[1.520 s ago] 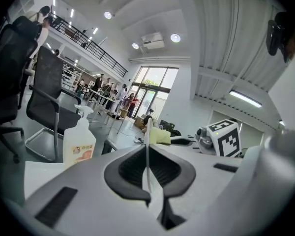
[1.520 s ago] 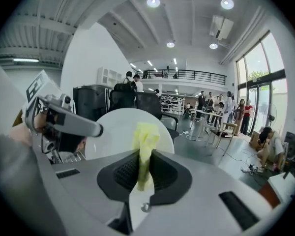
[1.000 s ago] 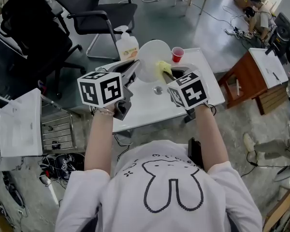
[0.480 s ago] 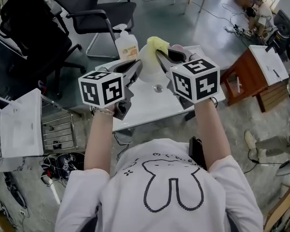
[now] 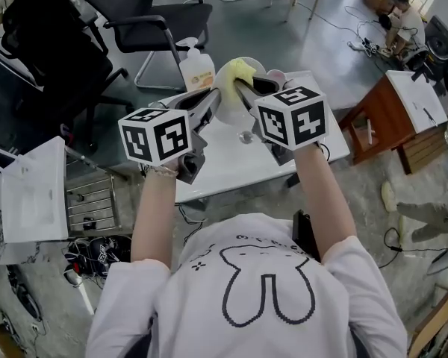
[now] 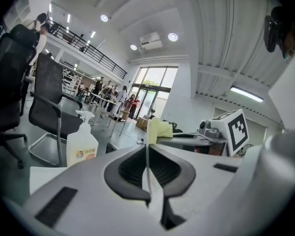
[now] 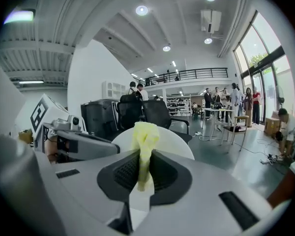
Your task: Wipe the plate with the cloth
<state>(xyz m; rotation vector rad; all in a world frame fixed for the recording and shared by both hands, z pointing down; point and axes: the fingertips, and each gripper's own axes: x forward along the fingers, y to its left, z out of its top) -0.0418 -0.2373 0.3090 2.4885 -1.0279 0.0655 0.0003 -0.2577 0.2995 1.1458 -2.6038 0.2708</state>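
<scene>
While raised over the white table (image 5: pixel 225 164): plate and cloth.
Left gripper (image 6: pixel 147 175) clamped on plate (image 6: pixel 147 154) rim; plate stands on edge, face toward right gripper (image 7: pixel 143 173), which pinches yellow cloth (image 7: pixel 145 134), bunch pointing upward against plate's upper face.

The right claw (image 5: pixel 243 86) has risen; its cloth (image 5: pixel 235 71) (yellow) now sits at the plate (image 5: pixel 225 107)'s top rim.
</scene>
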